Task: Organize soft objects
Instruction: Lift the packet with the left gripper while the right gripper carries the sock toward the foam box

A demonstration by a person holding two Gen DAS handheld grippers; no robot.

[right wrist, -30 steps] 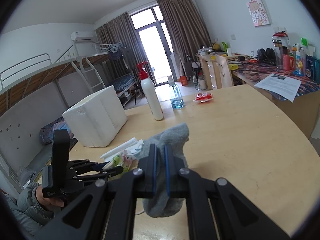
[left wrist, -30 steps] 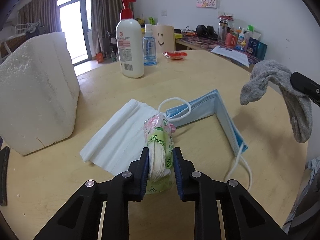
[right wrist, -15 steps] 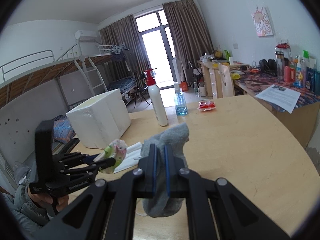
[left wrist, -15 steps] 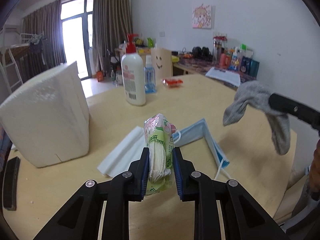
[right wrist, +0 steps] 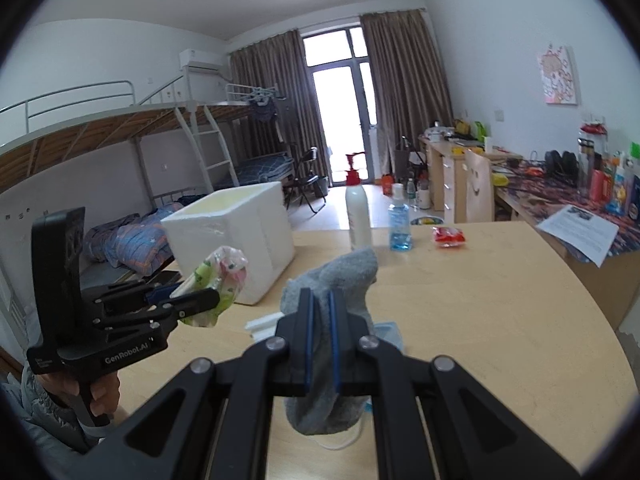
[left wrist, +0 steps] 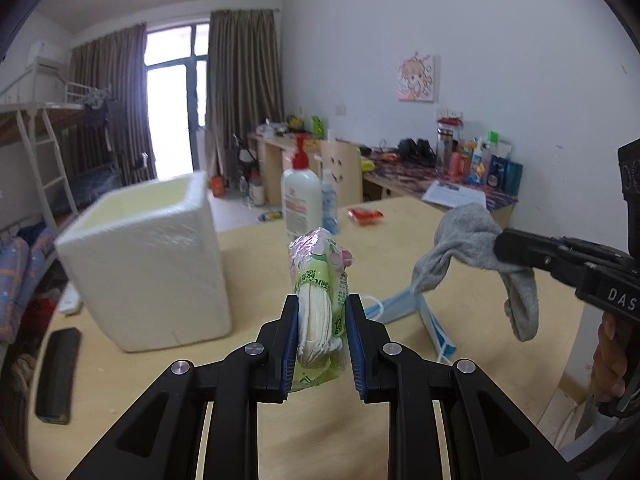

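Wooden table (left wrist: 472, 280), left gripper (left wrist: 322, 344) clamping tissue pack (left wrist: 320, 280), right gripper (right wrist: 318, 344) pinching (draped) grey sock (right wrist: 340, 276)

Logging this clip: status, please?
Left gripper shut on tissue pack. Right gripper shut on grey sock. Both lifted; foam box open, unobstructed.

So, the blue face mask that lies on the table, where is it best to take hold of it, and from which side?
Probably at the folded edge of the blue face mask, coming from above. It lies flat on the table, so there is little height for jaws from the side. The bend gives a thicker ridge; the thin ear loop would likely slip. Both grippers are full now.
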